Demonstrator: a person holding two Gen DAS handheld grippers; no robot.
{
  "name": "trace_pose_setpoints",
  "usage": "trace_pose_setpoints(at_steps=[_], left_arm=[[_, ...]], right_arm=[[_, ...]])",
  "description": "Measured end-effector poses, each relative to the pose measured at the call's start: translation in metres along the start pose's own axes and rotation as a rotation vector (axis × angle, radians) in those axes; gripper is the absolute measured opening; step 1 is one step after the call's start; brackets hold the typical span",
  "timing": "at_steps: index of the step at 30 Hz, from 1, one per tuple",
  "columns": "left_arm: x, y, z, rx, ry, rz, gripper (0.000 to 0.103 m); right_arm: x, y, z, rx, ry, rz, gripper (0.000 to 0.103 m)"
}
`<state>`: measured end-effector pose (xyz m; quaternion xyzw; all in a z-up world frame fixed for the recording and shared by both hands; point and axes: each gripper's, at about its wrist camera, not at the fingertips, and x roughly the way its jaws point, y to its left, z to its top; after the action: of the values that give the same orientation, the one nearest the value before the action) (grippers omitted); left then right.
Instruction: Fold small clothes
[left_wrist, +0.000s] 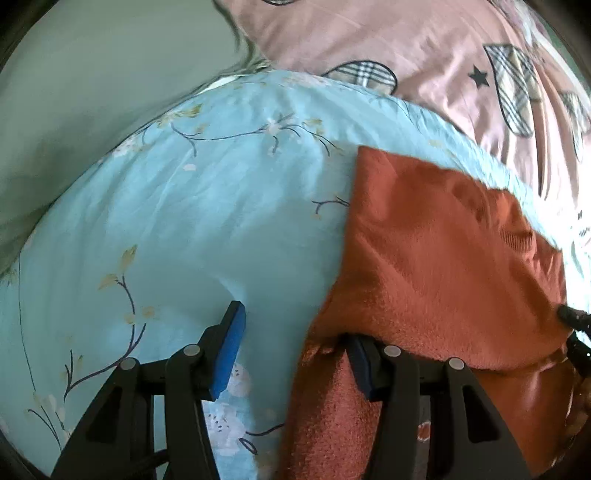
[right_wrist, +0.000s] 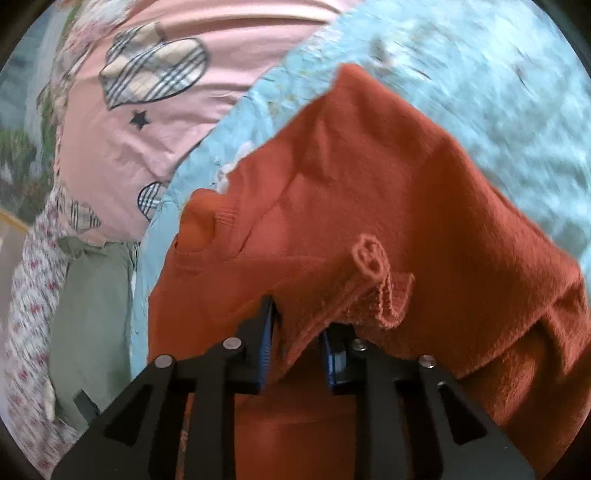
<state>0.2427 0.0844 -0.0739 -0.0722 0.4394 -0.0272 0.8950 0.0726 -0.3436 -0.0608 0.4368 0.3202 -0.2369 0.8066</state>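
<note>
Item: rust sweater (right_wrist: 388, 206) on blue floral sheet (left_wrist: 184, 206), long axis diagonal (ribbed hem bunched near cam). R claw (right_wrist: 299, 332) clamped on hem; L claw (left_wrist: 295, 354) released, sweater draped over one finger. Pink pillow (left_wrist: 369, 40) behind.

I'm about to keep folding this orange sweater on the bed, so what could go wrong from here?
1. The right gripper seems to pinch only a thin ribbed edge of the orange sweater; it may slip free.
2. The left gripper stands open with cloth draped over one finger, so that side could sag and skew the fold.
</note>
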Motion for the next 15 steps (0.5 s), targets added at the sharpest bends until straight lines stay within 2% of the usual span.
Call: trace_pose_setpoints(at_steps=[1, 4, 5, 7, 8, 9, 10, 13, 15], left_arm=[[0.0, 0.001, 0.0, -0.007, -0.002, -0.002, 0.054], [0.0, 0.0, -0.002, -0.007, -0.003, 0.001, 0.054], [0.001, -0.001, -0.002, -0.004, 0.0, 0.004, 0.054], [0.001, -0.002, -0.002, 0.0, 0.0, 0.009, 0.055], [0.001, -0.002, -0.002, 0.001, 0.002, 0.009, 0.055], [0.001, -0.001, -0.002, 0.001, 0.004, 0.005, 0.055], [0.002, 0.0, -0.001, 0.0, 0.004, 0.002, 0.055], [0.001, 0.001, -0.002, -0.003, 0.005, -0.003, 0.055], [0.002, -0.001, -0.002, 0.004, 0.008, 0.007, 0.055]], right_arm=[[-0.004, 0.009, 0.002, -0.033, -0.026, 0.019, 0.012], [-0.037, 0.037, 0.0, -0.18, -0.182, 0.093, 0.011], [-0.042, 0.043, -0.002, -0.227, -0.21, 0.046, 0.013], [-0.029, 0.034, -0.001, -0.215, -0.14, -0.048, 0.029], [-0.021, 0.025, -0.001, -0.188, -0.091, -0.122, 0.046], [-0.015, 0.011, -0.001, -0.141, -0.057, -0.204, 0.047], [-0.018, -0.001, -0.001, -0.096, -0.061, -0.222, 0.047], [-0.037, -0.013, -0.002, -0.049, -0.114, -0.231, 0.047], [-0.044, -0.007, -0.001, -0.063, -0.119, -0.2, 0.055]])
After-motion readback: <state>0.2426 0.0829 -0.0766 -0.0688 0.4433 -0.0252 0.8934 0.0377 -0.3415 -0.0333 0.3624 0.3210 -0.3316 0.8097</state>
